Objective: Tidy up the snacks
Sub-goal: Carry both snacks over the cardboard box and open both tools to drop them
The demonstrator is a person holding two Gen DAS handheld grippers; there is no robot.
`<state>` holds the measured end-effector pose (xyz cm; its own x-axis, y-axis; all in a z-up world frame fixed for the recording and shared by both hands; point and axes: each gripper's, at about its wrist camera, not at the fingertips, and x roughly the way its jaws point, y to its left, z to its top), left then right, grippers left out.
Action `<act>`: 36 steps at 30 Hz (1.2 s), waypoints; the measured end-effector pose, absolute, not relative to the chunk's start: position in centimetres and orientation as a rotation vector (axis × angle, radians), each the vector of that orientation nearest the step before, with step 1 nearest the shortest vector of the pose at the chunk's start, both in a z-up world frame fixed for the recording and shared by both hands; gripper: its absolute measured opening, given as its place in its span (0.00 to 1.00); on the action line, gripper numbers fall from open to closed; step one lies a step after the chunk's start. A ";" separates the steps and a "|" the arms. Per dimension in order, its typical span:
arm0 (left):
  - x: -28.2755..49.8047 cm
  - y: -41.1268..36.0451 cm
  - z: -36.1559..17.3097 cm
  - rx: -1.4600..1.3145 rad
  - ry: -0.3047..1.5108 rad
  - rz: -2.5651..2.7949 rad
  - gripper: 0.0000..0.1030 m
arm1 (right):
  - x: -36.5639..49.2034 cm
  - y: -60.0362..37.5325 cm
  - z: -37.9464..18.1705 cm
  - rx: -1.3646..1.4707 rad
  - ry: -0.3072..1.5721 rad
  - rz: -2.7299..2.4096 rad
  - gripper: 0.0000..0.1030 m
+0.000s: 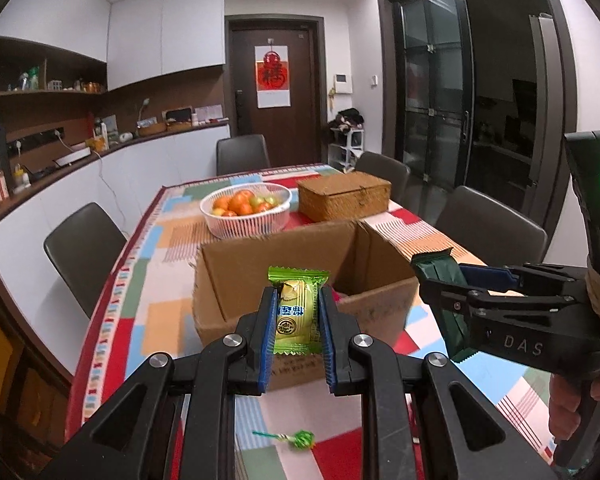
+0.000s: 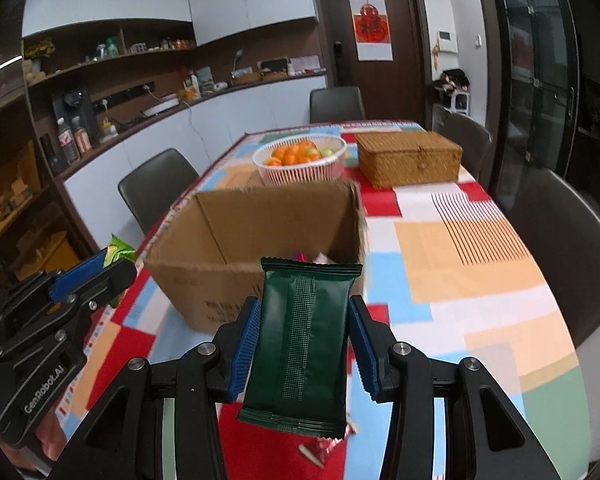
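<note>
My left gripper (image 1: 298,300) is shut on a light green candy packet (image 1: 297,309), held above the table just in front of the open cardboard box (image 1: 236,276). My right gripper (image 2: 303,312) is shut on a dark green snack packet (image 2: 300,344), also in front of the box (image 2: 204,280). In the left wrist view the right gripper (image 1: 440,280) shows at right with its dark green packet (image 1: 444,276). In the right wrist view the left gripper (image 2: 104,268) shows at left with the green candy (image 2: 118,249). Some wrappers show inside the box.
A green lollipop (image 1: 300,438) lies on the colourful tablecloth (image 1: 156,320) below my left gripper. A red-white wrapper (image 2: 324,446) lies below the right one. Behind the box stand a white fruit basket (image 1: 246,210) and a wicker box (image 1: 344,196). Chairs surround the table.
</note>
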<state>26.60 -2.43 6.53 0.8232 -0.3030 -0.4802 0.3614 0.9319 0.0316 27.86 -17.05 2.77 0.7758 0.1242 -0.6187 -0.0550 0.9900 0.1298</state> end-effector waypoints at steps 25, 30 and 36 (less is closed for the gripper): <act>35.7 -0.2 7.4 0.023 0.571 -0.300 0.20 | 36.4 -14.5 6.4 0.061 0.626 0.159 0.44; 37.4 -0.5 6.1 0.025 0.612 -0.290 0.20 | 37.7 -14.2 5.9 0.059 0.640 0.158 0.44; 39.0 -0.9 5.1 0.046 0.638 -0.271 0.23 | 39.4 -14.0 4.9 0.061 0.683 0.150 0.44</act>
<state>39.02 -0.94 5.10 0.7690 -0.2358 -0.5942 0.2639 0.9637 -0.0408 39.41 -14.00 4.86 0.7656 0.1576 -0.6237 -0.1176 0.9875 0.1051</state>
